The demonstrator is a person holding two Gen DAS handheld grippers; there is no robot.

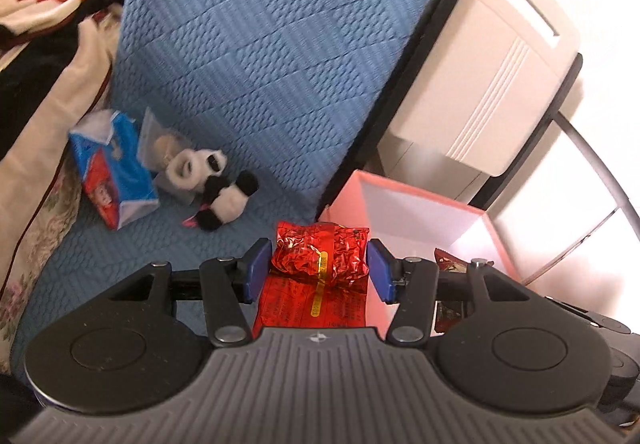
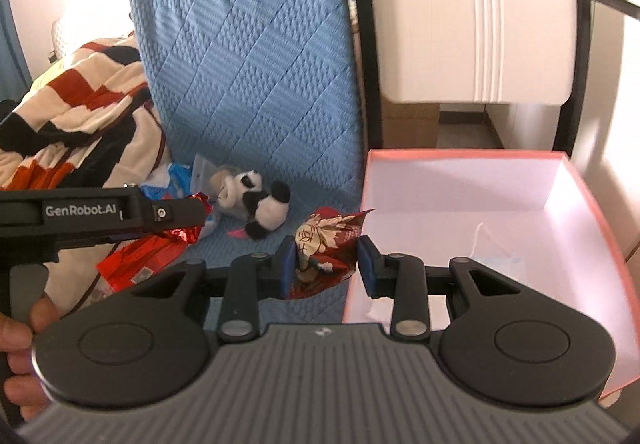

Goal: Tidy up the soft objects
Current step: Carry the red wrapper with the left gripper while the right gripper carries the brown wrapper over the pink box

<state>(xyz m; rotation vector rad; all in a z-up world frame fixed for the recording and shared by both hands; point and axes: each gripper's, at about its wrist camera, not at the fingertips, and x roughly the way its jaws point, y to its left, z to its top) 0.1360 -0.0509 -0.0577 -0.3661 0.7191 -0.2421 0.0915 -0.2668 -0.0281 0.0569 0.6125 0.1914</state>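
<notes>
A: We've got a packet in each tool. Our left gripper [image 1: 318,270] has its blue pads [image 1: 256,270] about half open and pressed on the two ends of a crinkled, shiny red foil packet [image 1: 320,258], which sits crosswise between them, its long axis running from pad to pad.

B: And our right gripper [image 2: 326,264] is closed narrower, on a dark red foil pouch with a cream flower print [image 2: 324,244]. That one stands more upright, its torn top sticking out past the fingertips and leaning toward the box.

A: So what matters is where the pink cardboard box with the white inside [image 2: 552,180] lies from each of us. From the right gripper it's just to the right, its near-left wall almost touching the right pad.

B: In the left wrist view the same box [image 1: 472,206] lies to the right and a little farther off, with the right gripper's pouch between us and it. So the right hand is nearer, and we judge it should go in first.

A: Agreed. A short move right and over the rim should do; the left packet has to cross more of the blue quilted cover [image 1: 260,44].

B: Still lying on that cover, far left of us: a black-and-white plush panda [image 1: 216,188], a clear packet [image 1: 160,142] and a blue-and-red soft pack [image 1: 116,176], touching one another in a small heap.

A: The box looks nearly empty; only a scrap of something pale lies at its bottom, too faint for us to name.
</notes>
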